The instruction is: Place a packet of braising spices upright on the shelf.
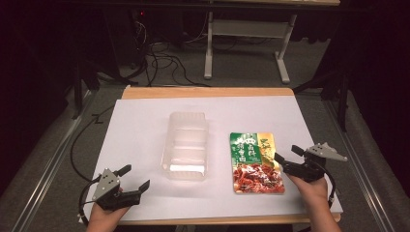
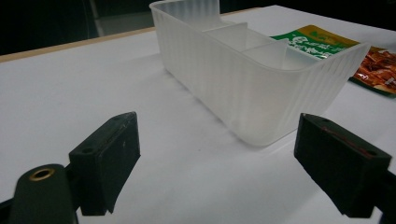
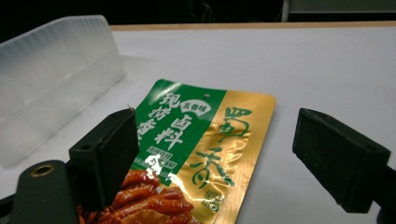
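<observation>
A clear ribbed plastic bin (image 1: pixel 186 145) with inner dividers stands in the middle of the white table (image 1: pixel 140 130). To its right a green, gold and red food packet (image 1: pixel 255 162) lies flat. My left gripper (image 1: pixel 137 178) rests open near the front left edge, pointing at the bin (image 2: pixel 252 74), with nothing between its jaws. My right gripper (image 1: pixel 286 155) is open at the packet's right edge. In the right gripper view the packet (image 3: pixel 196 149) lies between and just ahead of the spread jaws, and the bin (image 3: pixel 51 79) is at the left.
The table's wooden back edge (image 1: pixel 208 92) faces a dark floor with cables (image 1: pixel 159 58) and a white desk frame (image 1: pixel 246 34). Bare white surface lies behind the bin and packet and at the left.
</observation>
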A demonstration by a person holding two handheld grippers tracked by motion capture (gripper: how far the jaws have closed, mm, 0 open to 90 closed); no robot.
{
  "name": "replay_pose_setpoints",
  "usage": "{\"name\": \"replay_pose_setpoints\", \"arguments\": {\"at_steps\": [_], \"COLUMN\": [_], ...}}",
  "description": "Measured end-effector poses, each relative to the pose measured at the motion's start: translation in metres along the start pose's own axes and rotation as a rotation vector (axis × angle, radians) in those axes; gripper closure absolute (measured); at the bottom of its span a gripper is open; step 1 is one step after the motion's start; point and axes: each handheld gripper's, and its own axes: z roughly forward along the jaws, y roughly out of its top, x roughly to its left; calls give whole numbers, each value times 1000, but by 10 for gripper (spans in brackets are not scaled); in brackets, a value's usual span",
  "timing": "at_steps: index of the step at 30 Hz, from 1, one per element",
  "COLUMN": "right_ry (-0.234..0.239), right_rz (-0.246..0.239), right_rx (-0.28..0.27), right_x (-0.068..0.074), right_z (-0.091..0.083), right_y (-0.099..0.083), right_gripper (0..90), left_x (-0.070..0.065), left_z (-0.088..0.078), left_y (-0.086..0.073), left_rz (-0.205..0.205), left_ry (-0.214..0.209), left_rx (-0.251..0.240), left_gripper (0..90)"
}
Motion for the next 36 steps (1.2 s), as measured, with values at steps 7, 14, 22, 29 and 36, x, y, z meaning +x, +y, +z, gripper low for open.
{"name": "replay_pose_setpoints", "arguments": {"at_steps": [7,14,22,29,36], "right_ry": [-13,-25,-11,-18,-16], "right_rz": [-35,-14,8,41,111], "right_rx": [6,-3,-5,57,130], "right_x": [4,-1,-4,-5,-16], "right_z": [-2,-7,-7,13,34], "right_y": [-1,-4,-6,-8,0], "right_gripper": [152,154,160,162,200], "left_x": [1,-1,-3,-4,-2], "left_z": [6,11,12,12,10], "left_y": [2,3,4,3,3], "left_rz": [0,3,6,11,3], "left_ry": [-12,-23,-24,-25,-26], "left_rx": [-1,1,8,8,-3], "left_gripper": [150,150,150,150,150]}}
